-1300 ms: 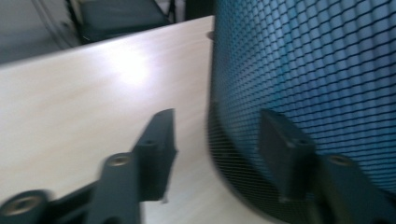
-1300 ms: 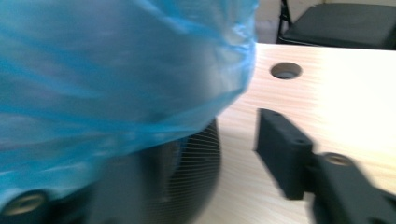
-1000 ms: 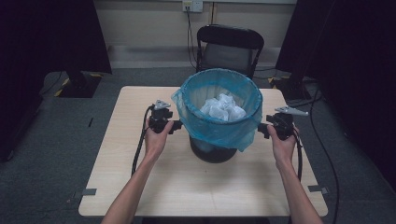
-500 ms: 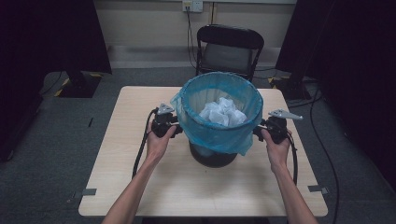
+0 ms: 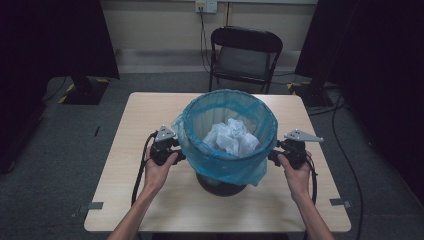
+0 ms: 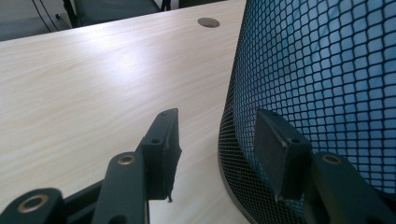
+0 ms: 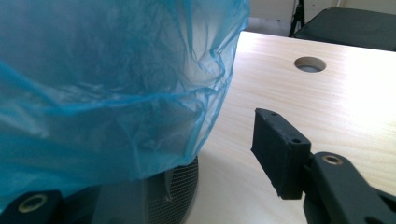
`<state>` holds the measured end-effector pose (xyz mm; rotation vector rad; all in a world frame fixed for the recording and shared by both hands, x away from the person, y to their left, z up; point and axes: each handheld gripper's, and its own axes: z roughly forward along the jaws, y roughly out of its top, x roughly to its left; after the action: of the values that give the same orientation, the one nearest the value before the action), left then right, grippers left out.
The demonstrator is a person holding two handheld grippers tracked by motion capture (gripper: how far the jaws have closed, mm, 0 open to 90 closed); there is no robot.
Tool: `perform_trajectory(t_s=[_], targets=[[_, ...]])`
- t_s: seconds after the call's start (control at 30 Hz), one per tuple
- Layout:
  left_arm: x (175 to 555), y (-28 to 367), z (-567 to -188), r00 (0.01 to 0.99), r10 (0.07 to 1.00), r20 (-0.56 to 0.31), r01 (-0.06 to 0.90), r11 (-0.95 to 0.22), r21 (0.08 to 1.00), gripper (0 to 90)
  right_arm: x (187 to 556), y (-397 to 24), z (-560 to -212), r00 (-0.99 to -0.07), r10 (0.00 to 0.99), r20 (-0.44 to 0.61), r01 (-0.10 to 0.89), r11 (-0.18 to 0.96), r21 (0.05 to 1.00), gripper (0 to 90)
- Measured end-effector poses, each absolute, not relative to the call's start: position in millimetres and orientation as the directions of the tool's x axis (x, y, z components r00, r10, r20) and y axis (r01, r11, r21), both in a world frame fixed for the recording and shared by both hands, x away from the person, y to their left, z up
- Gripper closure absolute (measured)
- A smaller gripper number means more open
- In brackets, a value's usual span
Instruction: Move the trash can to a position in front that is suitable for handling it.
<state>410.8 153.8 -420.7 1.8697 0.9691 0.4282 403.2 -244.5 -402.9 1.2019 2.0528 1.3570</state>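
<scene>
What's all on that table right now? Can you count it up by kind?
Mesh bin: 1
Blue bag lining it: 1
Heap of crumpled white paper inside: 1
Hand-held tongs: 2, left and right
Total: 5

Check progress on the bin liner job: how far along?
Done: blue plastic liner sits folded over the black mesh bin, crumpled white paper inside. In hand: both hand-held grippers, left and right, flank the bin. Left: gripping the liner, lifting it out.
</scene>
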Motion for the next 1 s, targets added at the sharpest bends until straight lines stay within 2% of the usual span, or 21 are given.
perform_trajectory(t_s=[0.23,0.33,0.5,0.67,0.8,0.87,1.0], targets=[[389.1,165.5,-421.3,0.626,0.769,-0.126,0.447,-0.222,0.867,49.3,387.8,-238.1,-401.3,-0.579,0.806,0.122,0.44,0.182,0.88,50.0],[382.6,168.2,-419.6,0.629,0.77,-0.102,0.435,-0.241,0.867,47.6,383.2,-235.1,-401.2,-0.582,0.803,0.129,0.444,0.181,0.878,49.3],[370.2,177.4,-425.1,0.643,0.743,-0.189,0.461,-0.178,0.869,49.0,373.4,-232.8,-402.1,-0.593,0.793,0.141,0.446,0.177,0.877,48.8],[366.0,179.6,-423.4,0.64,0.747,-0.179,0.455,-0.181,0.872,48.3,368.2,-229.7,-401.4,-0.603,0.787,0.132,0.441,0.192,0.877,48.7],[369.0,184.0,-420.8,0.631,0.754,-0.181,0.455,-0.171,0.874,37.1,371.9,-231.7,-401.1,-0.598,0.793,0.116,0.438,0.203,0.876,36.5],[368.4,185.5,-418.0,0.633,0.751,-0.186,0.454,-0.166,0.875,31.4,373.3,-233.9,-401.5,-0.607,0.786,0.117,0.434,0.204,0.877,34.1],[366.1,189.6,-410.6,0.642,0.742,-0.193,0.439,-0.15,0.886,27.3,372.5,-236.2,-397.7,-0.609,0.783,0.128,0.434,0.193,0.88,32.1]])
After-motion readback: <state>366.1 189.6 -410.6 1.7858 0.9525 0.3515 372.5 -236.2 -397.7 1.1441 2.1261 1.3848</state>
